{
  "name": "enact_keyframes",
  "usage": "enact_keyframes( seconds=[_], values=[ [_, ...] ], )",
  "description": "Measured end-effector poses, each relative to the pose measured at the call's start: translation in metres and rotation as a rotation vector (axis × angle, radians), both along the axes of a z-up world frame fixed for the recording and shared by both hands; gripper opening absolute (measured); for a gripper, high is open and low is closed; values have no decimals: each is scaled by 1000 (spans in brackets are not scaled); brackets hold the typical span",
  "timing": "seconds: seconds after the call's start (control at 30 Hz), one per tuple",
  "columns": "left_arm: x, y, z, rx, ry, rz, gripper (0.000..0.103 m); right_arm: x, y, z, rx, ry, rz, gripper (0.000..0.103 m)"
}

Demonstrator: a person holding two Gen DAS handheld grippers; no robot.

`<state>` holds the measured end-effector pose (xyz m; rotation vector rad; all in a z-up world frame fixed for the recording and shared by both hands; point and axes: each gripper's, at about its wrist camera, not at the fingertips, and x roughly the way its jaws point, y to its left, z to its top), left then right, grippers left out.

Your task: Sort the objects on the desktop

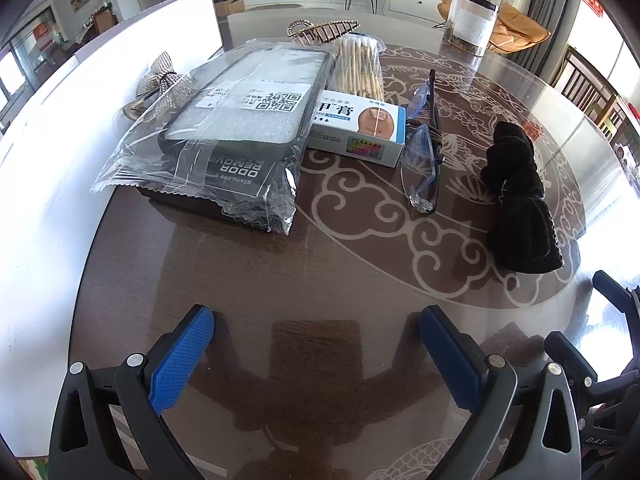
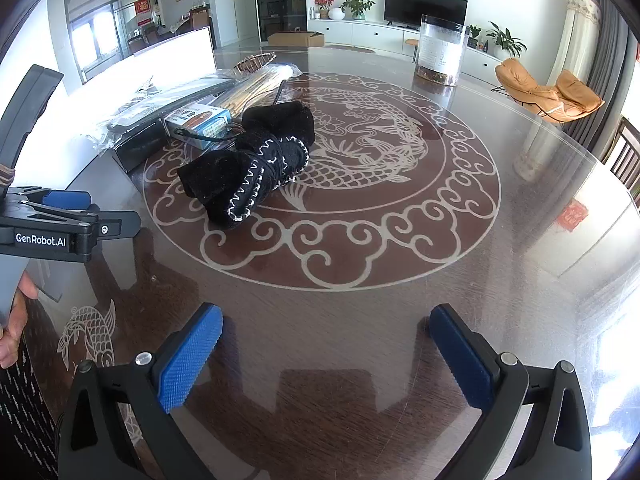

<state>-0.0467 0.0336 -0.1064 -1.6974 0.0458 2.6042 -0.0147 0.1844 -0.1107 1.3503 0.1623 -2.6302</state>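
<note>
A plastic-wrapped dark pack (image 1: 224,128) marked "ODOR REMOVER" lies at the left of the round table. Beside it sit a white-and-blue ointment box (image 1: 358,128), a bundle of wooden sticks (image 1: 358,66), folded glasses (image 1: 424,152) and a rolled black cloth (image 1: 516,196). My left gripper (image 1: 316,344) hovers open over bare table in front of them, holding nothing. In the right wrist view the black cloth (image 2: 256,160) lies ahead and to the left, with the box (image 2: 200,122) behind it. My right gripper (image 2: 326,344) is open and empty.
A white board (image 1: 120,64) stands along the table's left side, with a sparkly bow clip (image 1: 160,84) and a hair claw (image 1: 320,30) near it. A clear jar (image 2: 442,50) stands at the far side. A hand (image 2: 16,320) holds the left gripper's handle.
</note>
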Motion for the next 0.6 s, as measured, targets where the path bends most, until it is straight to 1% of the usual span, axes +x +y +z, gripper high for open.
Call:
enact_keyframes(
  seconds=[0.3, 0.6],
  values=[
    [-1, -1, 0, -1, -39, 18, 103, 0, 0, 0, 0, 0, 0, 103],
    [6, -1, 1, -1, -22, 6, 103, 0, 0, 0, 0, 0, 0, 103]
  ],
)
